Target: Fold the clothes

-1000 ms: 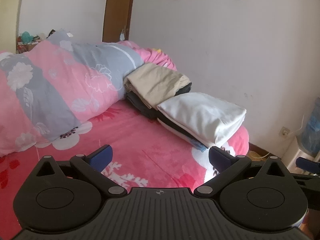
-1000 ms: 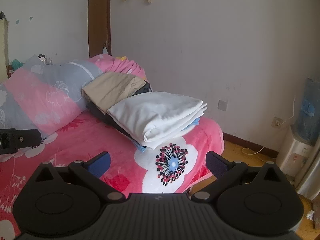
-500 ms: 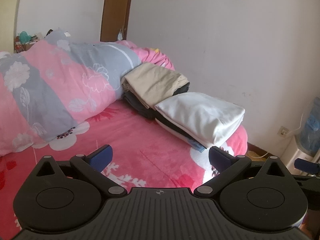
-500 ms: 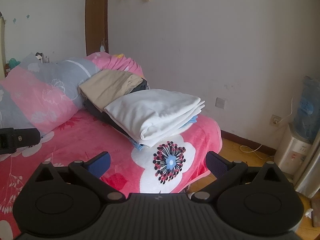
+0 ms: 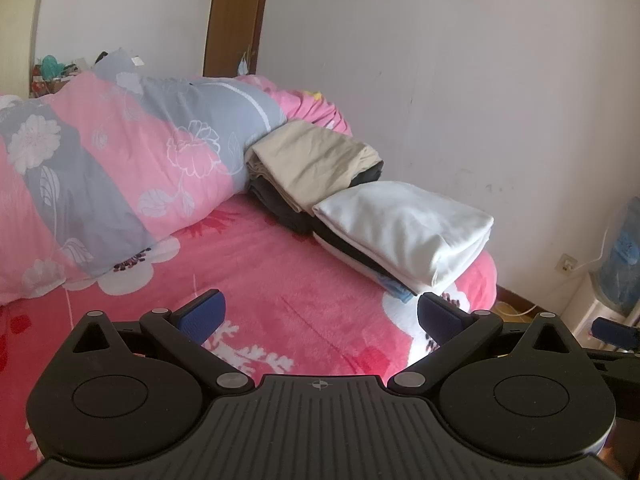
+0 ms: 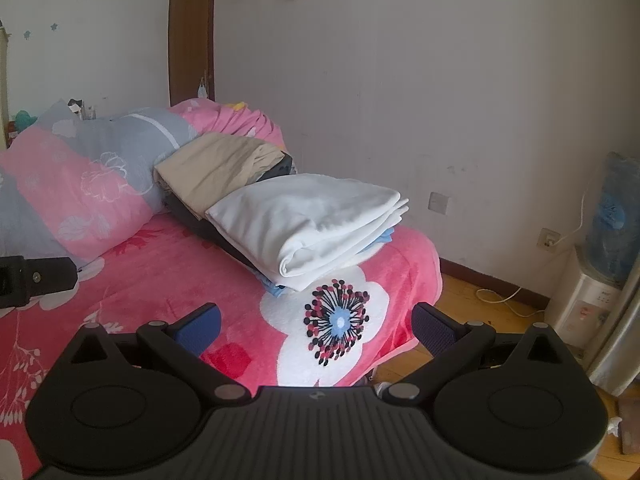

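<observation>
A folded white garment (image 5: 404, 232) (image 6: 308, 220) tops a stack of folded clothes near the bed's far corner, with dark and blue layers under it. Behind it lies a folded beige garment (image 5: 316, 164) (image 6: 216, 168) on a dark folded one (image 5: 276, 204). My left gripper (image 5: 320, 312) hovers above the pink bedspread, short of the stacks, open and holding nothing. My right gripper (image 6: 316, 324) is open too, over the bedspread's white flower print (image 6: 336, 324), also empty. Part of the left gripper's body (image 6: 32, 280) shows at the left edge of the right wrist view.
A rolled pink and grey floral quilt (image 5: 120, 172) lies along the bed's back. The bed's edge (image 6: 424, 304) drops to a wooden floor (image 6: 480, 312). A water dispenser (image 6: 600, 264) and wall socket (image 6: 548, 238) stand at the right, and a brown door (image 5: 236, 20) is behind.
Both grippers stay open and empty. The views have shifted slightly, the clothes stacks sliding a little left and up in the right wrist view.
</observation>
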`<state>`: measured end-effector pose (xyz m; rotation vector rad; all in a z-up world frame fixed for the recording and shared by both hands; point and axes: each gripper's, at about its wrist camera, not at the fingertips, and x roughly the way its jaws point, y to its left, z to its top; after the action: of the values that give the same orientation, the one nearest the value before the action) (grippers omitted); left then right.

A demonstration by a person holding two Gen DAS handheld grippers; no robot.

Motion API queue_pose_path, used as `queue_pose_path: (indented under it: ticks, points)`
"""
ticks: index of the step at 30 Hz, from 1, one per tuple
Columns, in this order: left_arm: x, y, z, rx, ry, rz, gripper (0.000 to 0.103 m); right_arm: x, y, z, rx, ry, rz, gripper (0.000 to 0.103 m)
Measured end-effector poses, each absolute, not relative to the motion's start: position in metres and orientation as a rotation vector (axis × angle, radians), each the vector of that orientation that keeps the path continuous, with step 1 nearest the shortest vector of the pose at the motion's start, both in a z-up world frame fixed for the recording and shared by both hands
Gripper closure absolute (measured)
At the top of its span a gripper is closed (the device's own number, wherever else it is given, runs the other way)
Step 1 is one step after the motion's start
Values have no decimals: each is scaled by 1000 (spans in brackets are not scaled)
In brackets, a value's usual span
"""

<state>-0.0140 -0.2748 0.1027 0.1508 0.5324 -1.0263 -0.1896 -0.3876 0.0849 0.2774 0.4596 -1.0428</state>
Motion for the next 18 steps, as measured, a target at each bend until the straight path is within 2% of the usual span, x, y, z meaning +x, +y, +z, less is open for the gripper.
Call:
queue_pose_path:
  ticks: [18]
  points:
    - [-14,-278,102,159,529,-1027,0,-189,-389,86,274,463,-1045,0]
